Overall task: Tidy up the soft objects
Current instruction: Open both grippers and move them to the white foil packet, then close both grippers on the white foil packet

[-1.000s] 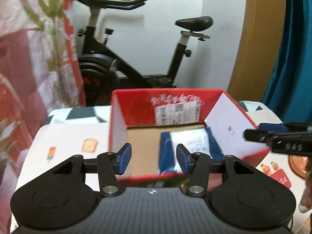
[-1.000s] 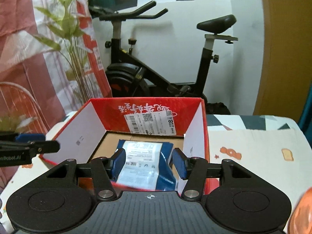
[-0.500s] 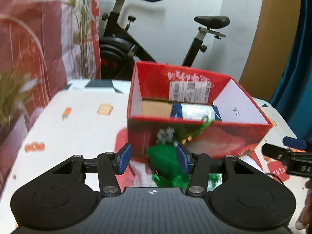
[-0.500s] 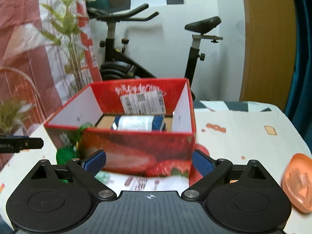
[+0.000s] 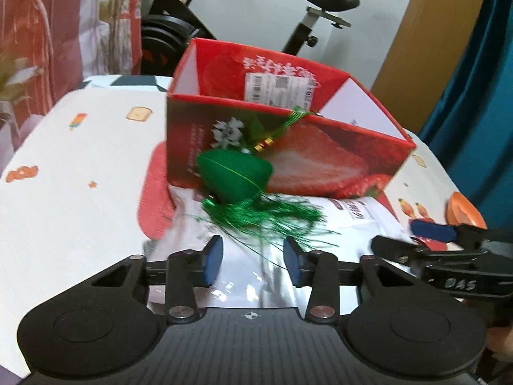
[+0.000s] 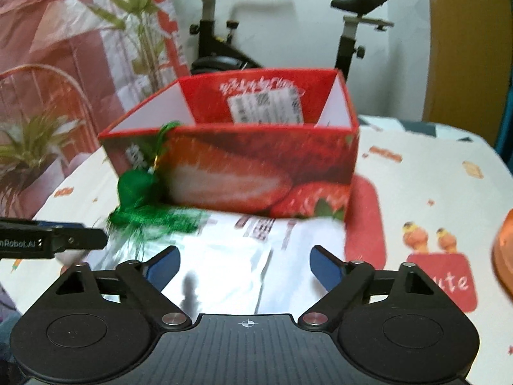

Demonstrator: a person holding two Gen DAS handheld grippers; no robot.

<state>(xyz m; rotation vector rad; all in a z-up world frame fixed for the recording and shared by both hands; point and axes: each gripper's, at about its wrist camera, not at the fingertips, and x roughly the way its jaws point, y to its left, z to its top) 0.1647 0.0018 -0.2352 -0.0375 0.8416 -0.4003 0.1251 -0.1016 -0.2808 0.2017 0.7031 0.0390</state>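
Pouch (image 6: 224,256) flat on tabletop before box (image 6: 256,160): your left gripper (image 5: 253,260) and right gripper (image 6: 243,266) empty, jaws closing. Straddle edges, avoid tassel (image 5: 256,215).

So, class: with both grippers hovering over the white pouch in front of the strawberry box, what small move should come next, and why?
Probably lower the left gripper onto the green tassel ornament. Its closing jaws hold nothing yet. The ornament lies on the white pouch against the red box, its loop hooked on the rim, so it blocks lifting the pouch.
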